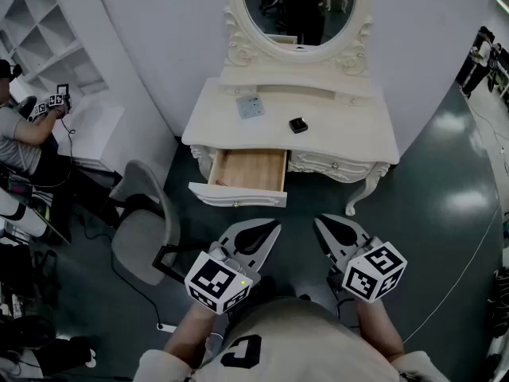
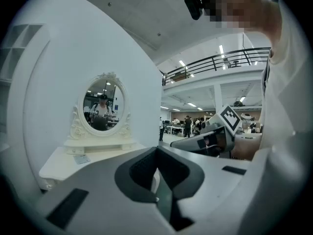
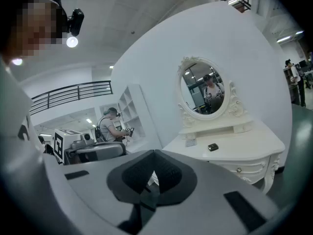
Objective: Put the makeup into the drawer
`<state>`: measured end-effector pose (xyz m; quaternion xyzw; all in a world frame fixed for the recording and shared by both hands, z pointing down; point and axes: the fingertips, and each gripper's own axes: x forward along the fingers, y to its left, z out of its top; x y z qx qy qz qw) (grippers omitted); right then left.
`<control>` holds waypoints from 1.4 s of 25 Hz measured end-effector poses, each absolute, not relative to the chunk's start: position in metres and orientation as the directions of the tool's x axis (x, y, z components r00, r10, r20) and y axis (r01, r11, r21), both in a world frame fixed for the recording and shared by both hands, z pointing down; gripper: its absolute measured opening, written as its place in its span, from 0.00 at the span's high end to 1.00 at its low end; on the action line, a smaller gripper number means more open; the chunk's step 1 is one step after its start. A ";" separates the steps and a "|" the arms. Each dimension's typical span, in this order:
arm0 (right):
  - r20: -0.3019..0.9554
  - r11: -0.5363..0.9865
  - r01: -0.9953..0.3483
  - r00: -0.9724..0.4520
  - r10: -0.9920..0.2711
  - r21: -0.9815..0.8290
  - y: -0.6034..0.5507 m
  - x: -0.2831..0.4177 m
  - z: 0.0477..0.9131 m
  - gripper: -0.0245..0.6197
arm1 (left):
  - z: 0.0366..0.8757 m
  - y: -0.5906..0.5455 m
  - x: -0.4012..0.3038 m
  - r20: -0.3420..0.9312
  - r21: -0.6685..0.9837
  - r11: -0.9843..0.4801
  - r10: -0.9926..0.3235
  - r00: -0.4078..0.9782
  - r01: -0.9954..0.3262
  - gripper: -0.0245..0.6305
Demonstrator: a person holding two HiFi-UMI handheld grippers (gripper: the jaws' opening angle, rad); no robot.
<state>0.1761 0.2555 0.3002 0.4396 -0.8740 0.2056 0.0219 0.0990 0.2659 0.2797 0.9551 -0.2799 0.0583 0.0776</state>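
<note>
A small black makeup compact [image 1: 298, 125] [image 3: 212, 147] lies on the white dressing table [image 1: 350, 134], right of a pale card-like item [image 1: 250, 106] [image 3: 190, 142] [image 2: 82, 158]. The table's left drawer [image 1: 246, 171] is pulled out, and its wooden inside looks bare. Both grippers hover in front of the table, well short of it. My left gripper [image 1: 275, 228] [image 2: 156, 149] is shut with nothing between its jaws. My right gripper [image 1: 318, 221] [image 3: 154, 152] is also shut and holds nothing. Each shows in the other's gripper view.
An oval mirror [image 1: 298, 6] stands at the table's back. A grey office chair [image 1: 139, 221] stands left of the open drawer. A person [image 1: 16, 134] sits at a white desk on the far left, beside shelves [image 1: 48, 30]. Cables run over the dark floor.
</note>
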 end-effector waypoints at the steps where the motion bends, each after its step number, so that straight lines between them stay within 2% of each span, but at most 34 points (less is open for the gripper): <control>1: 0.222 0.536 -0.775 -0.617 -0.755 -0.335 0.252 0.167 0.300 0.92 | 0.278 0.263 0.092 0.149 0.116 -0.831 -0.527 0.837 -0.544 0.88; 6: 0.228 0.559 -0.769 -0.631 -0.741 -0.311 0.231 0.128 0.297 0.92 | 0.275 0.242 0.064 0.128 0.134 -0.826 -0.534 0.836 -0.548 0.88; 18: 0.293 0.490 -0.815 -0.571 -0.766 -0.309 0.190 0.105 0.313 0.92 | 0.286 0.194 0.035 0.101 0.208 -0.820 -0.524 0.846 -0.533 0.88; 27: 0.355 0.449 -0.843 -0.534 -0.768 -0.297 0.156 0.121 0.326 0.92 | 0.296 0.154 0.049 0.081 0.259 -0.822 -0.505 0.859 -0.507 0.88; 35: 0.362 0.466 -0.814 -0.575 -0.734 -0.346 0.089 0.150 0.355 0.92 | 0.317 0.102 0.072 0.146 0.255 -0.781 -0.552 0.821 -0.570 0.88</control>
